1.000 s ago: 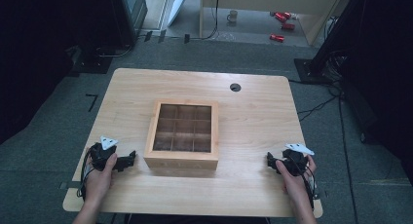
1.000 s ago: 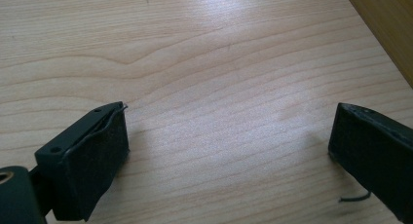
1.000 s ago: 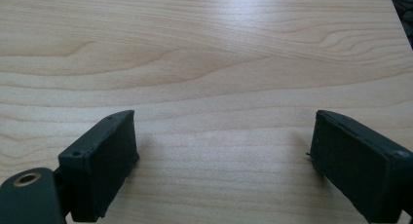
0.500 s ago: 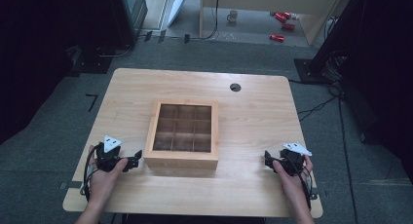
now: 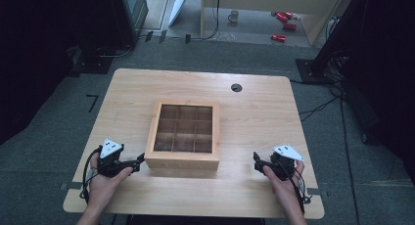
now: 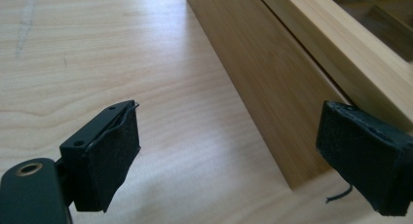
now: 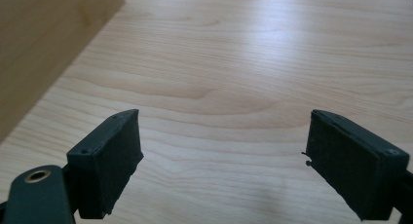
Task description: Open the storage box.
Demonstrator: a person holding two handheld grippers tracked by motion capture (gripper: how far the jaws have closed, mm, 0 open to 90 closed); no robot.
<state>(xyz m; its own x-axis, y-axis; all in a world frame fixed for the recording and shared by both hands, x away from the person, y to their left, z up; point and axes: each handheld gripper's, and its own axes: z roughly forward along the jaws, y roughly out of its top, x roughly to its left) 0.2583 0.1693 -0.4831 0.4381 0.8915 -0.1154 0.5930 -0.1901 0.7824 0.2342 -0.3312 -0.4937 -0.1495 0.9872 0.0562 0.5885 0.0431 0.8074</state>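
Flanking the wooden box (image 5: 183, 134) at worktop (image 5: 254, 112) centre, left tool (image 5: 138, 162) sits wide at its near-left corner; right tool (image 5: 256, 162), also wide, needs closing in w/ matched height, probably.

A light wooden table (image 5: 259, 117) stands on grey floor. A wooden box (image 5: 183, 159) with nine compartments sits near its middle.

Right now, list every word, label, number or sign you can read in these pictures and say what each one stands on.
None can be read.
The wooden box, the table, the left gripper and the right gripper carry no print that shows.
The mug and red items on the floor beyond are too small and blurred to tell any marking.
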